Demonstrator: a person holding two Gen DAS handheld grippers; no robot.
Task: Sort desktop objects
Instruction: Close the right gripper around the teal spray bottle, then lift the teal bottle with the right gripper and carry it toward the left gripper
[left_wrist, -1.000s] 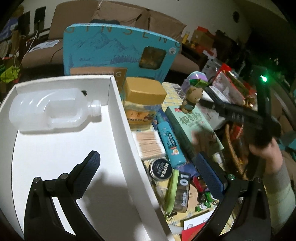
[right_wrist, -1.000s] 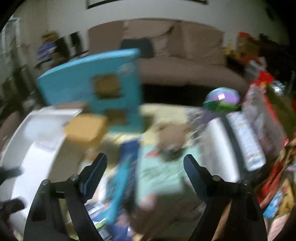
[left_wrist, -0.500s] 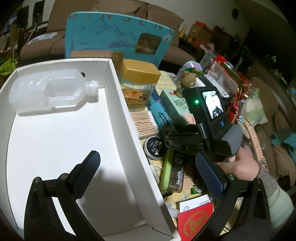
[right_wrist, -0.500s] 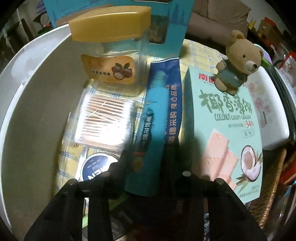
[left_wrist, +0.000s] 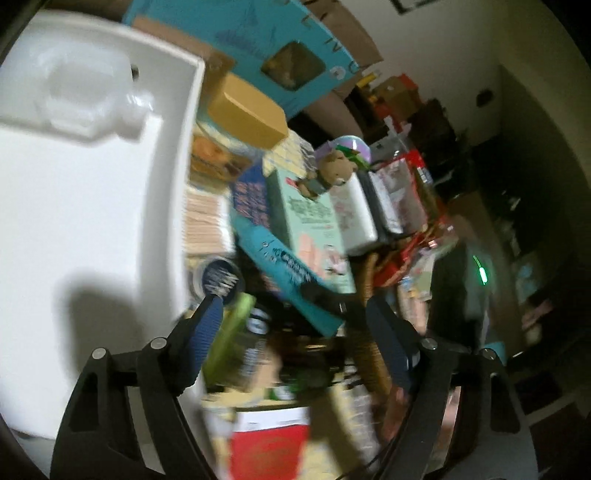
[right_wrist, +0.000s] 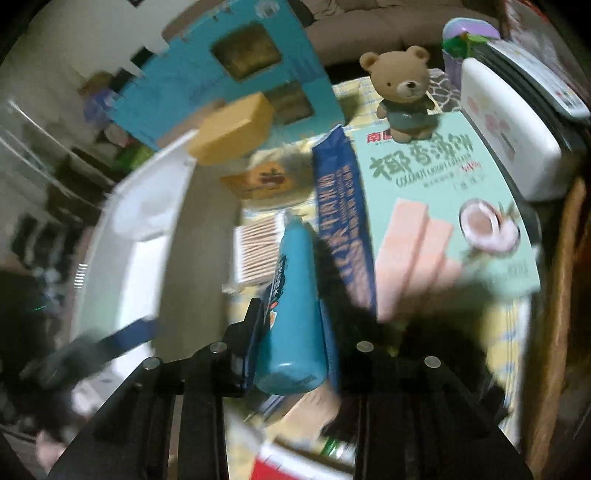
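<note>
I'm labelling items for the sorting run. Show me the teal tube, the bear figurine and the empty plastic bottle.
teal tube (right_wrist: 291, 317): right wrist view, middle of its body, between the right gripper's fingers.
bear figurine (right_wrist: 402, 88): right wrist view, its face.
empty plastic bottle (left_wrist: 85, 99): left wrist view, its clear body, inside the white box.

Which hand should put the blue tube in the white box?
The right. Its hand-held gripper has just closed around the teal tube, lifted off the clutter. The left hand-held gripper is empty beside the white box.
</note>
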